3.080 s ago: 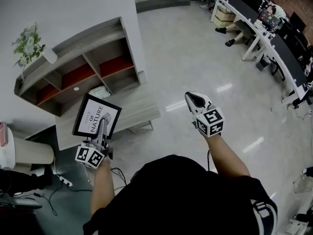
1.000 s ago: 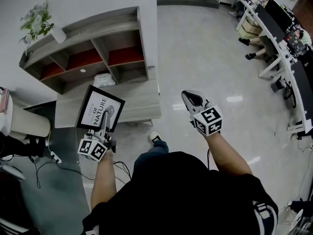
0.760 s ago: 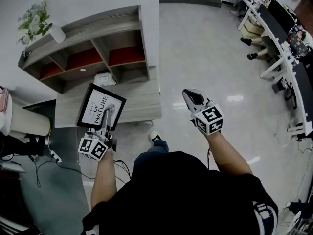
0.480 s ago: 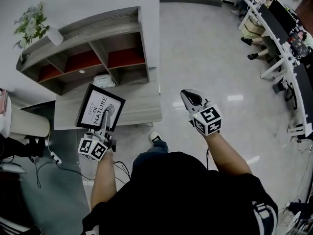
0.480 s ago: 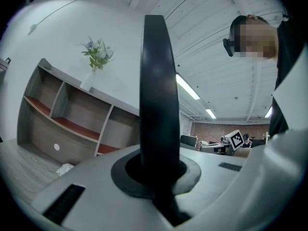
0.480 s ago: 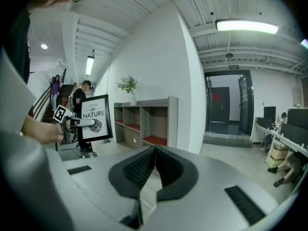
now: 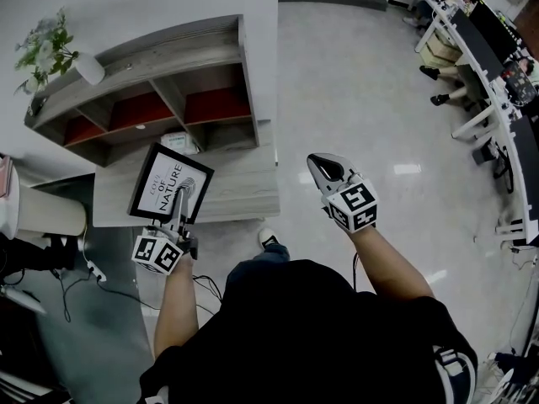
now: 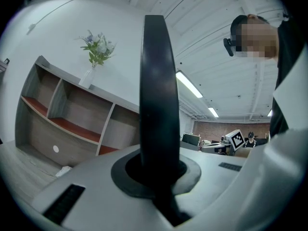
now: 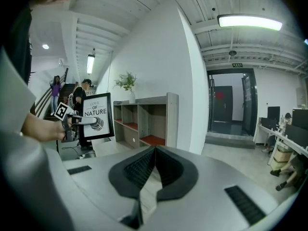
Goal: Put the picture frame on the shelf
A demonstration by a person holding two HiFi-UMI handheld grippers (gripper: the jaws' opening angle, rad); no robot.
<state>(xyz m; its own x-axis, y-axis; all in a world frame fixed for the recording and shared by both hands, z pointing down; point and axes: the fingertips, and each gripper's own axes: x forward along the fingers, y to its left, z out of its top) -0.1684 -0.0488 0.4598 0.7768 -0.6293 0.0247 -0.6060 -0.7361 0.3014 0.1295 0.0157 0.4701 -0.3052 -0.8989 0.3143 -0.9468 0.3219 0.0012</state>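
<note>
The picture frame (image 7: 168, 184), black-edged with a white "Love of Nature" print, stands upright in my left gripper (image 7: 179, 199), which is shut on its lower edge. In the left gripper view the frame's black edge (image 8: 156, 95) rises from between the jaws. It hangs over the left end of a low grey bench (image 7: 236, 183), in front of the grey shelf (image 7: 160, 53) with red-floored compartments. My right gripper (image 7: 318, 165) is shut and empty, held over the floor right of the bench. The right gripper view shows the frame (image 9: 96, 115) and the shelf (image 9: 147, 112).
A white vase of flowers (image 7: 52, 55) sits on the shelf top's left end. A white packet (image 7: 179, 140) lies in a lower compartment. A round pale stool (image 7: 42, 213) and floor cables (image 7: 93, 272) are at left. Office desks (image 7: 484, 66) line the right side.
The shelf and bench have shifted in the head view as the person steps nearer. The left gripper keeps its hold on the frame. The right gripper has drifted slightly up and left.
</note>
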